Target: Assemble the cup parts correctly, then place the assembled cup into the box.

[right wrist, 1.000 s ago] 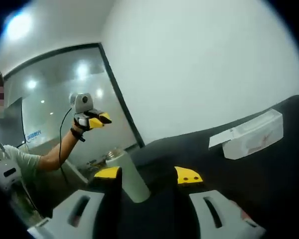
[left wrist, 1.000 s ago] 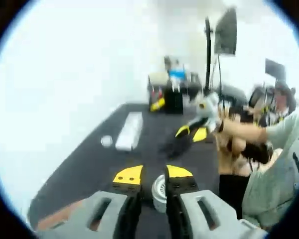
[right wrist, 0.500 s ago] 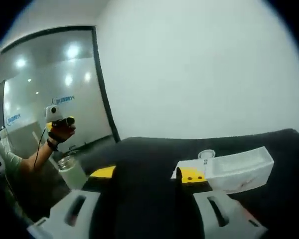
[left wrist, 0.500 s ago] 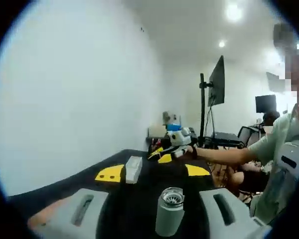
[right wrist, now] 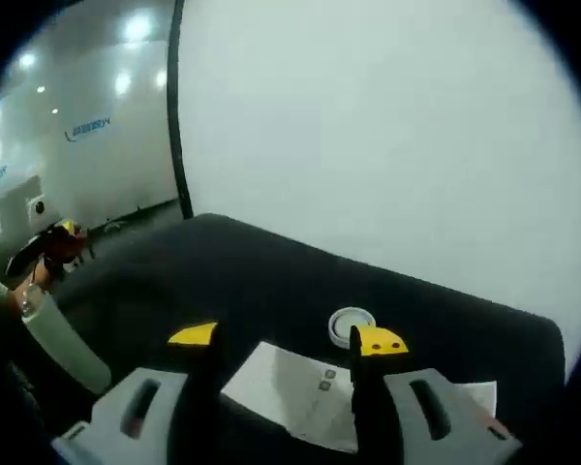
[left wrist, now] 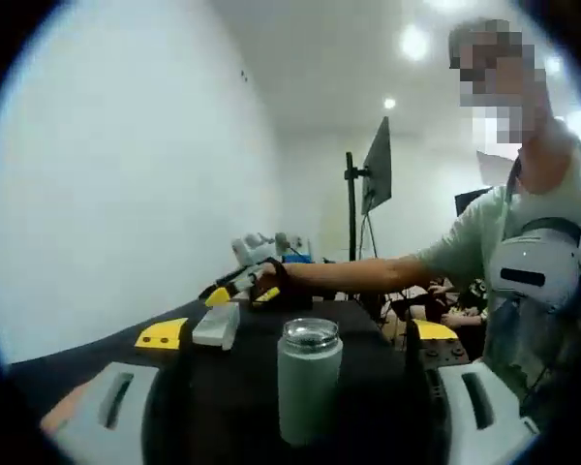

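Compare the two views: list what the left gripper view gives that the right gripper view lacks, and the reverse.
Left gripper view: the left gripper, jaws wide apart around the upright, lidless cup body; the right gripper in a hand near the white box; a monitor on a stand. Right gripper view: a small round lid on the table just beyond the box. Both: cup body, white box, black table.

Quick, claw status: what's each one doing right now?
Left claw: open, empty, the cup body standing between its jaws.
Right claw: open, empty, above the white box.
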`<action>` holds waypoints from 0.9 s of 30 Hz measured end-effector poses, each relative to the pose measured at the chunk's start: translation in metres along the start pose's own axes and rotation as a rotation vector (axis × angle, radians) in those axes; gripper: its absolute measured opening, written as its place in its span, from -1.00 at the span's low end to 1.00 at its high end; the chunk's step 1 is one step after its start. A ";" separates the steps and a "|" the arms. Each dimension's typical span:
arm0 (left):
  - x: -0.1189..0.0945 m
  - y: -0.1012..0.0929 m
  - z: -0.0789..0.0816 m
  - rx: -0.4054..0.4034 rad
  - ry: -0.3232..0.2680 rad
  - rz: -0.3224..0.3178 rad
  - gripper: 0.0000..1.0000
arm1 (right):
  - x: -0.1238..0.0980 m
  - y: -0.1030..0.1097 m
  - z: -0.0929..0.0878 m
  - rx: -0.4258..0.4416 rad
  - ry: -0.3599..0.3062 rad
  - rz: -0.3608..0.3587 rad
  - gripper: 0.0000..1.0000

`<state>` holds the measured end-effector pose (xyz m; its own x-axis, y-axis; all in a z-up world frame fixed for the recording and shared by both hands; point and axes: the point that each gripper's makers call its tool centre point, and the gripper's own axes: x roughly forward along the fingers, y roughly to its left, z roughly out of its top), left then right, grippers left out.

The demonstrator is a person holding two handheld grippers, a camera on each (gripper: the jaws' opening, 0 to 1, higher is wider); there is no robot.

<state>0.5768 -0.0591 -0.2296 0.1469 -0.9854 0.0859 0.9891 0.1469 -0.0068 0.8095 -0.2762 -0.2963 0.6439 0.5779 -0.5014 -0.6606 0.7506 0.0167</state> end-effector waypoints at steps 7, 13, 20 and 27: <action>-0.011 0.018 -0.036 -0.101 -0.073 0.015 0.86 | 0.049 -0.028 -0.018 -0.008 0.278 -0.081 -0.04; -0.024 0.031 -0.044 -0.160 -0.131 0.040 0.66 | 0.073 -0.048 -0.047 0.001 0.594 -0.137 -0.01; -0.027 0.035 -0.040 -0.156 -0.160 0.044 0.63 | 0.097 -0.059 -0.054 0.014 0.729 -0.189 -0.01; -0.030 0.038 -0.041 -0.165 -0.162 0.050 0.58 | 0.107 -0.057 -0.061 0.032 0.808 -0.207 0.02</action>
<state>0.6098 -0.0280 -0.2730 0.2062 -0.9487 0.2397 0.9702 0.1662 -0.1765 0.8922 -0.2768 -0.4040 0.2683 0.0284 -0.9629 -0.5402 0.8320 -0.1260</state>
